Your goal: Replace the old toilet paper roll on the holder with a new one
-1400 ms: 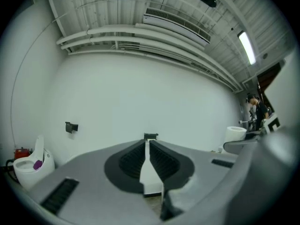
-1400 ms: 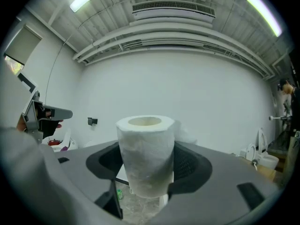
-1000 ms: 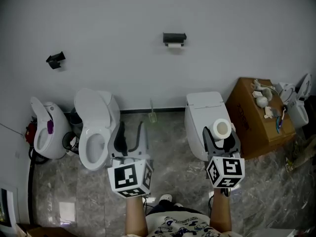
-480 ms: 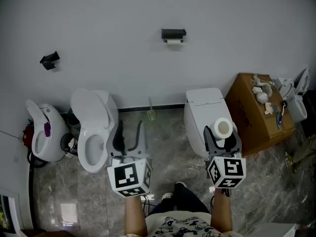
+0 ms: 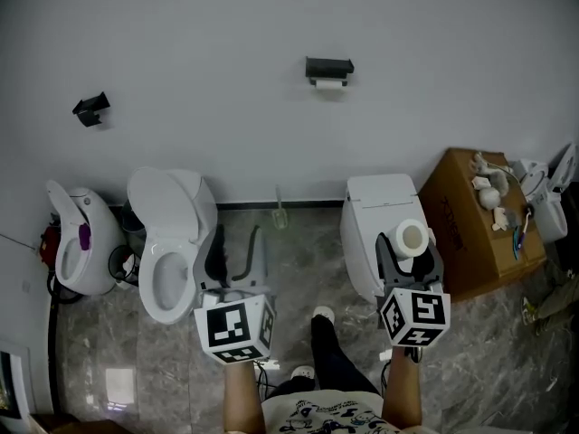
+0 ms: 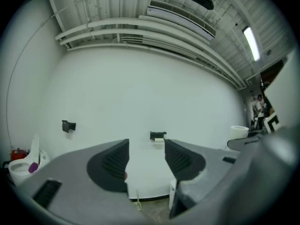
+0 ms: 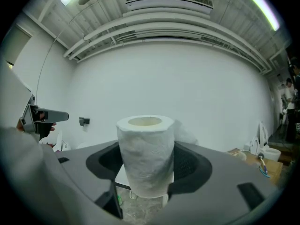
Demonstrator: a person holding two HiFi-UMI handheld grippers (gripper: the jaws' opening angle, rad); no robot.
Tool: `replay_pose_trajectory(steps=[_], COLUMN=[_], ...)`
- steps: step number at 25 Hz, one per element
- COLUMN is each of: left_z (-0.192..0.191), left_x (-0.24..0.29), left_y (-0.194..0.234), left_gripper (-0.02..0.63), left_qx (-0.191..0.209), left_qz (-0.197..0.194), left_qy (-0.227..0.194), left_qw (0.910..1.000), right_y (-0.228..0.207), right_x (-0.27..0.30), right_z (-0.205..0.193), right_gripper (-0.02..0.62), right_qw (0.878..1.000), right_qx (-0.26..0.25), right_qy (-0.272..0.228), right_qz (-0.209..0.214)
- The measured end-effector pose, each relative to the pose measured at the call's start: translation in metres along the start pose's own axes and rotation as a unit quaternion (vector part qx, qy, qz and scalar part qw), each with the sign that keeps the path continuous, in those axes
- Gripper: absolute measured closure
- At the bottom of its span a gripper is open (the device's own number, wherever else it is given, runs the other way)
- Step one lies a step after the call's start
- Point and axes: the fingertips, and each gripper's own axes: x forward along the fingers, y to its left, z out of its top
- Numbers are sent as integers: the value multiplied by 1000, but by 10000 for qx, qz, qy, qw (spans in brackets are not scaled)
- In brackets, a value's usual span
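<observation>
The right gripper (image 5: 408, 245) squeezes the new roll (image 5: 411, 234) upright for carrying. The left gripper (image 5: 233, 248) is wide and empty, probably free for the old roll (image 5: 331, 84) on the holder (image 5: 329, 66).

The new roll (image 7: 146, 156) is soft white paper, matt and faintly dimpled; the right tongs (image 7: 146, 165) gripping it and the left tongs (image 6: 146, 161) are matt grey plastic with darker ribbed pads (image 6: 115, 161). The floor (image 5: 298, 269) is grey veined stone, polished enough to reflect light; the open toilet (image 5: 172, 206) is glossy white ceramic; the box (image 5: 466, 220) is dull brown cardboard; the wall (image 5: 271, 25) is smooth matt white; the holder (image 5: 329, 66) is black, its material unclear.
</observation>
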Motion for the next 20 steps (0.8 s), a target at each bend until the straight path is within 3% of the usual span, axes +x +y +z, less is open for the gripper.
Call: replay_pose_trajectory(steps=[20], left_z=[29], left_x=[254], left_y=[-26], left_gripper=[387], left_qx=[160], left_qz=[317], left_qy=[-194], left_qw=[9992], right_y=[-82], right_x=[262], right_z=[54], right_gripper=[291], right_qw=[9985], right_qx=[-130], right_qy=[-262], right_qz=[453])
